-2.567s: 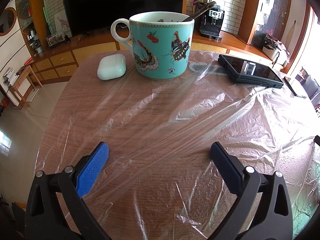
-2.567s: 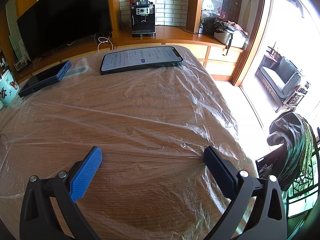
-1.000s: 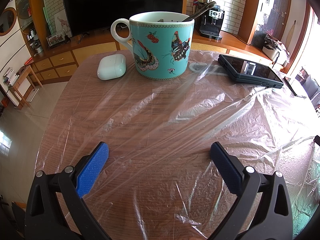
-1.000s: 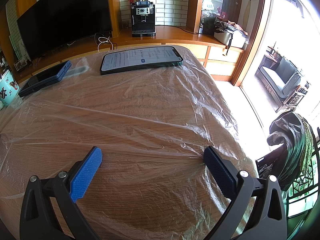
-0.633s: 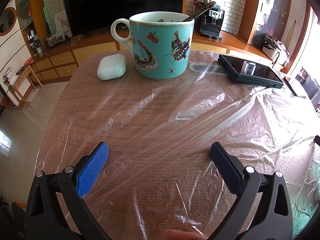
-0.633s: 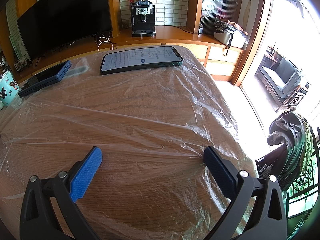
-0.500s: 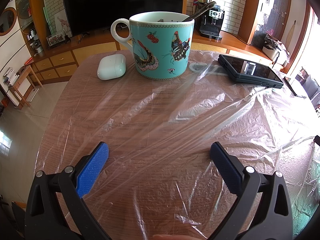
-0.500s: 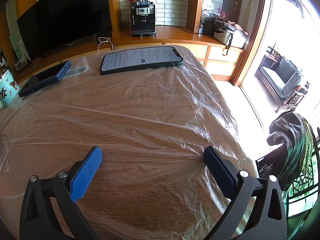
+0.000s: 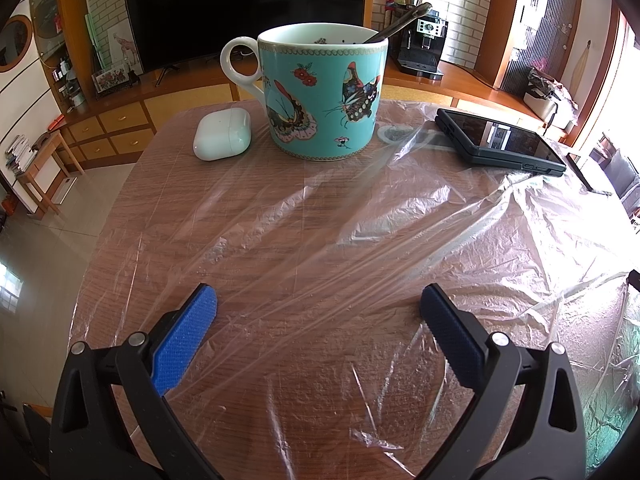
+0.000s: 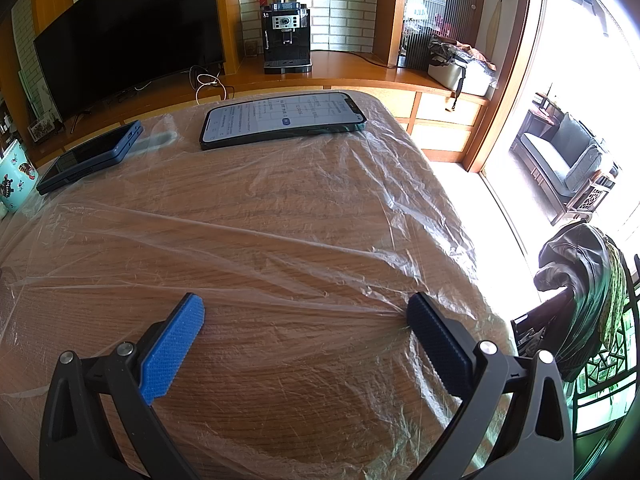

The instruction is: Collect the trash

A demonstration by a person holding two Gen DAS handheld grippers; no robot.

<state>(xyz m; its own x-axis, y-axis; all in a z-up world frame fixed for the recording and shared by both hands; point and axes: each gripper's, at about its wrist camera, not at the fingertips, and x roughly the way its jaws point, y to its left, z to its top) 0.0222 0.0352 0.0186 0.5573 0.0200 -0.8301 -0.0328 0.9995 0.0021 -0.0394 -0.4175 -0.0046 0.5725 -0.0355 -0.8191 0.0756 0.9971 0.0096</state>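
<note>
A thin clear plastic sheet [image 9: 360,216] lies crumpled flat over most of the round wooden table [image 9: 132,184]; it also shows in the right wrist view [image 10: 280,232]. My left gripper [image 9: 318,300] is open and empty, low over the sheet near the table's front. My right gripper [image 10: 304,308] is open and empty over the sheet; its right fingertip [image 10: 420,308] sits at a gathered crease of the plastic.
A turquoise butterfly mug [image 9: 324,92] with a spoon, a white earbud case [image 9: 222,134] and a dark phone [image 9: 500,142] stand at the far side. A lit phone [image 10: 282,120] and the dark phone [image 10: 92,156] rest on the sheet. A chair with clothing [image 10: 580,292] stands right of the table.
None between the grippers and objects. A fingertip that showed at the bottom edge of the left wrist view has gone from sight.
</note>
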